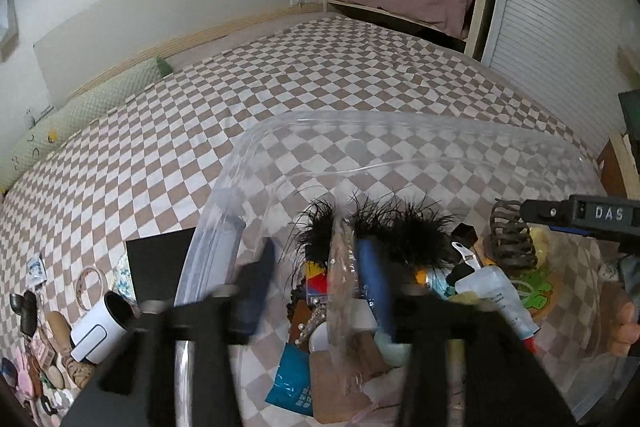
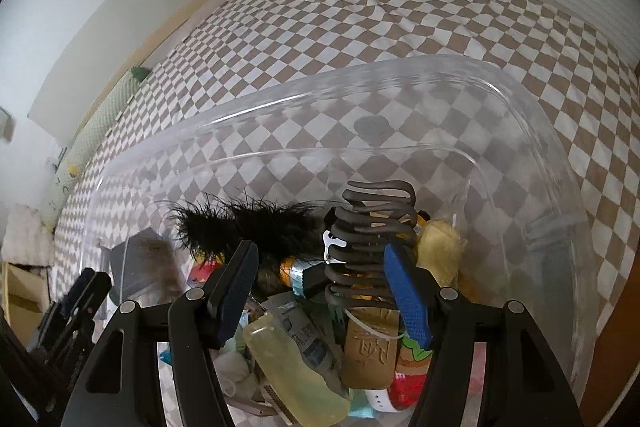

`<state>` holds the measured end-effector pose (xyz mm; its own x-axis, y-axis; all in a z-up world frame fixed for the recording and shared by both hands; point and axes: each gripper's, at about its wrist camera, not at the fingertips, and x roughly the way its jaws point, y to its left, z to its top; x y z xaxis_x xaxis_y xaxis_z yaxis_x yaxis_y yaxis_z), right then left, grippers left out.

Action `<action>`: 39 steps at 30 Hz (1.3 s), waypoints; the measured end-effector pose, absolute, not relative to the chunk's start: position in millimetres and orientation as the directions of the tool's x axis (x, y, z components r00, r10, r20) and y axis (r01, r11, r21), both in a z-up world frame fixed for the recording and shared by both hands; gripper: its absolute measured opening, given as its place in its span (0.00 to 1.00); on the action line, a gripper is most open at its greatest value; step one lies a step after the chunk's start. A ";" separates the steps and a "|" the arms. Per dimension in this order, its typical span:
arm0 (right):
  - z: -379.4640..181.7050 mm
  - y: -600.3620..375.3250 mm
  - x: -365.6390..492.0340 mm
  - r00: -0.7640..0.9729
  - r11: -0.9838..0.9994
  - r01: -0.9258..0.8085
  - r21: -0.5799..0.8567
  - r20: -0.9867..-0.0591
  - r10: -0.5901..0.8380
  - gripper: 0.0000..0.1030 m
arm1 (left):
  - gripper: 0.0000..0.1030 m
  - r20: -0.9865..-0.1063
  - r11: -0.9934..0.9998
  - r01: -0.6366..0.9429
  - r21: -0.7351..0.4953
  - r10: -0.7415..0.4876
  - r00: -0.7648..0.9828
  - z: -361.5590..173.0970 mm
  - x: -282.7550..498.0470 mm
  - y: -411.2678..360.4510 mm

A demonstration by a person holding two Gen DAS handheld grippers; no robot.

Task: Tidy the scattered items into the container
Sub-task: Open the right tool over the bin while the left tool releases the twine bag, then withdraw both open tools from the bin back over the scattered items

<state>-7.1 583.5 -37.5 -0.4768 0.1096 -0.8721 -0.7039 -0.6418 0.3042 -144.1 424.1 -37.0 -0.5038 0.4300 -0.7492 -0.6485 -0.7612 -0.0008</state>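
The right gripper (image 2: 320,279) is hanging over the clear plastic container (image 2: 532,115), jaws spread wide apart, and the brown hair claw (image 2: 368,247) is sitting right between them, closer to the blue pad on the right of the frame. It looks to be touching that pad, or just beside it; the other pad stands well clear, so nothing is clamped. The claw is standing upright, teeth stacked up the middle of the frame, its long axis running away from the camera into the pile. Under it are lying a tan bar (image 2: 370,351), a tube (image 2: 300,339) and a black feathery thing (image 2: 240,223).

Over on the left wrist view, the left gripper (image 1: 320,283) is blurring at the bottom of the frame, jaws apart as well, with a clear plastic wrapper (image 1: 340,279) rising between them, not clearly gripped. Both grippers are over the container, which is sitting on the checkered bed (image 1: 280,67).

The relation that matters, I judge: the leftovers are lying at the lower left of the left wrist view, outside the container wall. There is a white cylinder (image 1: 100,327), a black card (image 1: 160,263) and a ring (image 1: 90,287), and the left gripper is plainly the nearer one. The cylinder's long axis is running diagonally, open end toward upper right. So the next reach would be swinging left and down.
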 end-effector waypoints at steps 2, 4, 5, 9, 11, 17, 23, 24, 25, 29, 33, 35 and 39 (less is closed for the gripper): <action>-37.5 583.8 -7.6 -0.476 -0.645 -0.701 0.304 -0.873 0.107 0.64 | 0.50 -0.749 -0.760 -0.650 0.007 0.426 -0.507 -35.1 -142.8 423.9; -37.3 585.4 -10.2 -0.475 -0.647 -0.700 0.303 -0.874 0.104 0.64 | 0.50 -0.751 -0.759 -0.651 0.010 0.424 -0.506 -33.5 -141.5 423.4; -37.2 586.3 -11.5 -0.475 -0.648 -0.699 0.303 -0.874 0.103 0.64 | 0.50 -0.752 -0.759 -0.651 0.009 0.425 -0.505 -32.9 -140.9 422.8; -37.0 587.2 -18.2 -0.473 -0.664 -0.692 0.284 -0.873 0.119 0.64 | 0.62 -0.754 -0.760 -0.650 -0.003 0.429 -0.498 -31.4 -138.4 419.3; -35.9 585.3 -17.1 -0.469 -0.668 -0.694 0.267 -0.872 0.138 0.64 | 0.74 -0.751 -0.761 -0.649 -0.010 0.434 -0.497 -30.8 -136.7 417.1; -30.8 577.4 -11.5 -0.466 -0.679 -0.698 0.228 -0.865 0.188 0.93 | 0.94 -0.751 -0.762 -0.647 -0.025 0.442 -0.491 -27.7 -131.7 409.6; -21.1 570.7 -0.8 -0.464 -0.690 -0.701 0.183 -0.851 0.245 0.99 | 1.00 -0.731 -0.767 -0.641 -0.020 0.448 -0.514 -17.7 -124.9 399.0; -20.2 569.0 1.3 -0.462 -0.692 -0.702 0.172 -0.848 0.258 1.00 | 1.00 -0.727 -0.770 -0.638 -0.019 0.449 -0.520 -15.5 -123.4 396.6; -19.6 566.2 1.6 -0.462 -0.693 -0.702 0.163 -0.846 0.268 1.00 | 1.00 -0.722 -0.772 -0.635 -0.018 0.450 -0.526 -13.2 -121.9 393.9; -19.6 559.0 4.4 -0.452 -0.709 -0.692 0.135 -0.847 0.280 1.00 | 1.00 -0.712 -0.781 -0.624 -0.014 0.446 -0.542 -6.1 -115.7 386.1; -16.6 549.4 1.2 -0.470 -0.722 -0.679 0.130 -0.833 0.292 1.00 | 1.00 -0.705 -0.790 -0.614 -0.016 0.444 -0.553 -0.7 -109.0 378.2; -12.3 543.9 3.8 -0.491 -0.738 -0.663 0.126 -0.817 0.302 1.00 | 1.00 -0.702 -0.793 -0.608 -0.021 0.445 -0.556 1.7 -105.8 374.8; -2.6 526.1 4.8 -0.530 -0.774 -0.625 0.106 -0.785 0.321 1.00 | 1.00 -0.691 -0.803 -0.595 -0.028 0.445 -0.569 8.4 -98.9 365.5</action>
<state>4.8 526.1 -2.6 -0.5304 0.3210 -0.7846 -0.6248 -0.7735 0.1060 -98.9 365.5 8.4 -0.5694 0.4453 -0.6910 -0.5948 -0.8034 -0.0276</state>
